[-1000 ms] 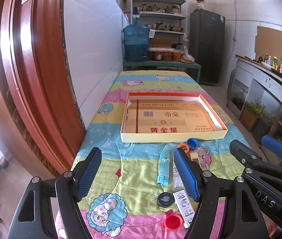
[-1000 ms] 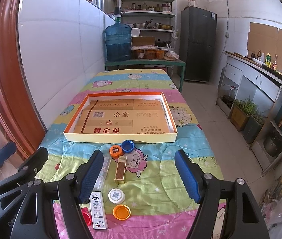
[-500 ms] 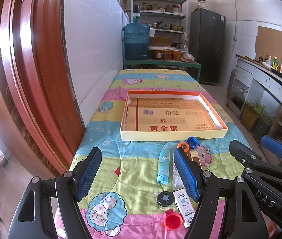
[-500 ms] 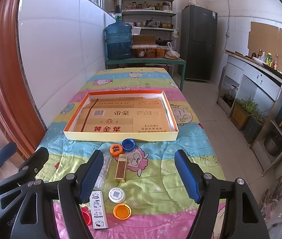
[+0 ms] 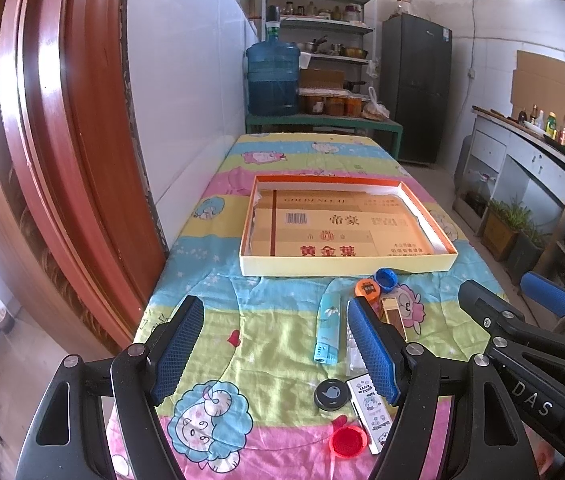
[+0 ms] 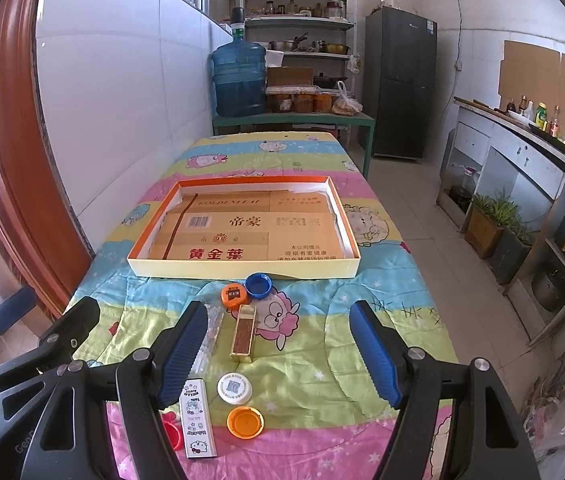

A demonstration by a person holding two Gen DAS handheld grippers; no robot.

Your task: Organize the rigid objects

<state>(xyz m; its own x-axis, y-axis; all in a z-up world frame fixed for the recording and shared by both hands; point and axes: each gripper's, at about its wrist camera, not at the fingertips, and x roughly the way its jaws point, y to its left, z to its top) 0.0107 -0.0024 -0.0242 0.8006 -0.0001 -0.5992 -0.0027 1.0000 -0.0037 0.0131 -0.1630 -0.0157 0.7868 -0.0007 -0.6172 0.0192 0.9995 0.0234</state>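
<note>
A shallow cardboard tray with an orange rim lies on the colourful quilt, lined with flattened cardboard. In front of it are small items: a blue cap, an orange cap, a gold box, a white lid, an orange lid, a white cartoon lighter, a red cap, a black lid, a light-blue tube and a clear packet. My left gripper and right gripper hover open above the near items, holding nothing.
A white tiled wall and wooden door frame run along the left. A water jug, shelves and a dark fridge stand behind the table. A counter and potted plants line the right side across a tiled floor.
Both grippers have drawn back slightly from the tray, so the tray and items sit a little farther up in each view. Nothing on the quilt has moved.
</note>
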